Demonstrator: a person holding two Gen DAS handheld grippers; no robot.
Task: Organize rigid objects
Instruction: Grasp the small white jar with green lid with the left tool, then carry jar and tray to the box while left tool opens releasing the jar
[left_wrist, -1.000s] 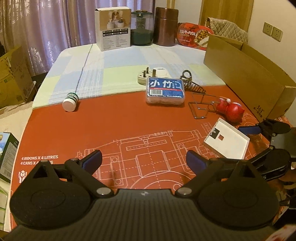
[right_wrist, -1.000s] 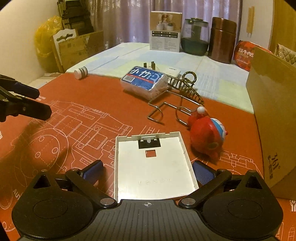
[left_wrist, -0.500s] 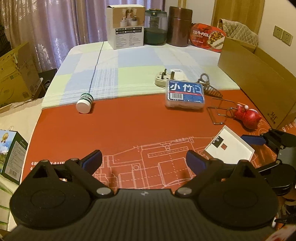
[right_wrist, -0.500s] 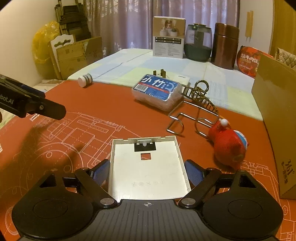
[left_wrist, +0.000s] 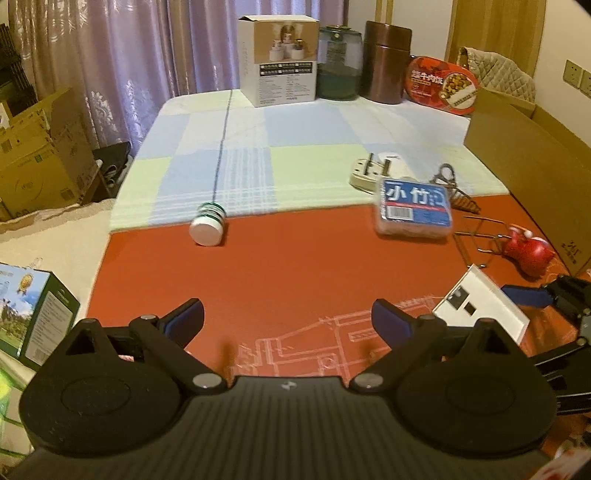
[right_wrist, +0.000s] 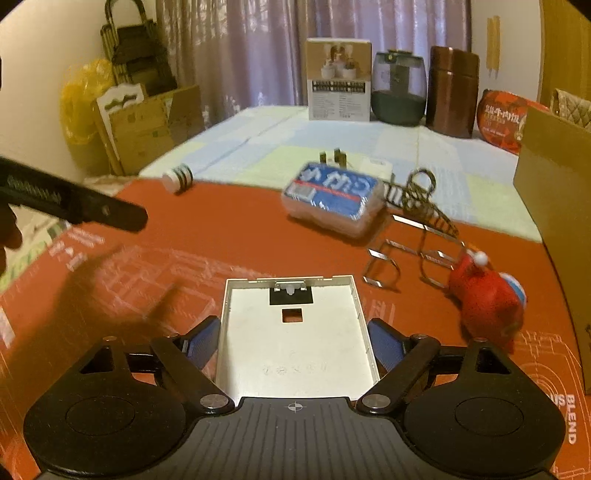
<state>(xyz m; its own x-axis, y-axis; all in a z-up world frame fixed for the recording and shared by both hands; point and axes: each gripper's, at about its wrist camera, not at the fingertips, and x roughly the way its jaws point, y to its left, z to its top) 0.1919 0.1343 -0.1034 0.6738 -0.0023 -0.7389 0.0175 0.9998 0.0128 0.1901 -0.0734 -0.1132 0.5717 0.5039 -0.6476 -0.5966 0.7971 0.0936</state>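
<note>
White plastic tray (right_wrist: 295, 339), flat on the red mat (right_wrist: 229, 236): now closely bracketed by the narrowed right gripper (right_wrist: 293, 341), grasp judged imminent; left gripper (left_wrist: 287, 321) held wide and empty.

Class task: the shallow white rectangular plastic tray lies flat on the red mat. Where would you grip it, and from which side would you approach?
Grip the shallow white rectangular plastic tray across its two long raised side walls, coming in low from its near short end. It lies flat and open side up, so those thin parallel walls are probably the best hold. The right hand-held gripper already straddles them, jaws open.
</note>
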